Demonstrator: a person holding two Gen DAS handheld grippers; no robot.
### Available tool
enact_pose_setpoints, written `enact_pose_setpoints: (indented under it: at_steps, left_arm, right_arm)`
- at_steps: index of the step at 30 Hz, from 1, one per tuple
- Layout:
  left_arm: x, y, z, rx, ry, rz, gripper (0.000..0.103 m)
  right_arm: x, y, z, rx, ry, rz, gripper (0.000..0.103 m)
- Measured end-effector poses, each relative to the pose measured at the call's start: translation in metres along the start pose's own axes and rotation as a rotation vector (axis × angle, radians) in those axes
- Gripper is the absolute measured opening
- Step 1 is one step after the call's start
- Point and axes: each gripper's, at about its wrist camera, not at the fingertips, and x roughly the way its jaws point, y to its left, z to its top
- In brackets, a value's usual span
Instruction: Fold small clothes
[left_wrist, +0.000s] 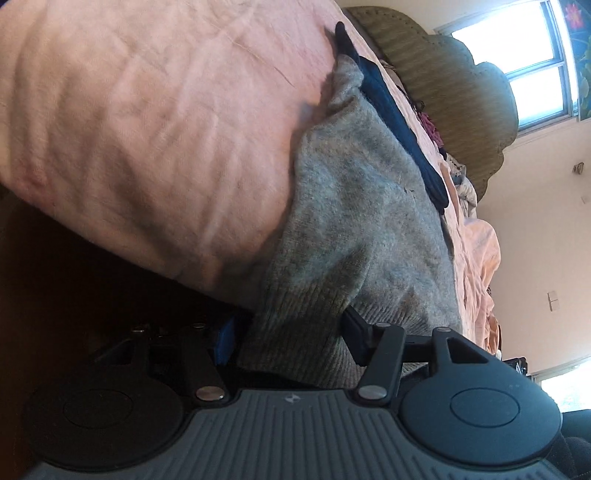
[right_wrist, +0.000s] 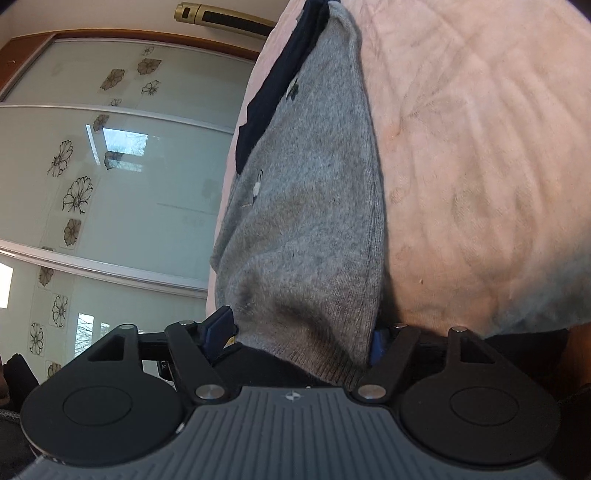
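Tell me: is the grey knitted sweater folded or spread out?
Spread, unfolded: grey knitted sweater lies along the pink bedspread, ribbed hem between both claws.

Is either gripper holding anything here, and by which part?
Both hold the grey knit sweater by its ribbed hem: the left gripper and the right gripper each have hem fabric between their fingers, over the pink bedspread.

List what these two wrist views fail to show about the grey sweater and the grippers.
- Left gripper: fingertips hidden by the grey sweater's ribbed hem, left wrist view.
- Right gripper: pad contact buried in fabric.
- Dark blue garment: mostly covered; type unclear.
- Sweater's sleeves: not visible in either view.
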Motion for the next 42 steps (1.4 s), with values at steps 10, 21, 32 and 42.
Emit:
enact_pose_setpoints:
  at_steps: [10, 21, 32, 42]
  left_arm:
    - [-0.016, 0.001, 0.007, 0.038, -0.038, -0.073, 0.055]
    - [-0.019, -0.002, 0.006, 0.034, -0.044, -0.078, 0.021]
    - [-0.047, -0.057, 0.015, 0.214, -0.142, -0.166, 0.006]
    - [-0.055, -0.124, 0.084, 0.377, -0.349, -0.305, 0.006]
  right_arm:
    - [0.000, -0.005, -0.005, 0.008, -0.011, 0.028, 0.072]
    - [-0.001, -0.012, -0.007, 0.042, -0.027, 0.068, 0.072]
    - [-0.006, 0.022, -0.002, -0.071, -0.035, 0.056, 0.012]
    - [-0.031, 0.090, 0.056, -0.246, -0.196, 0.203, 0.012]
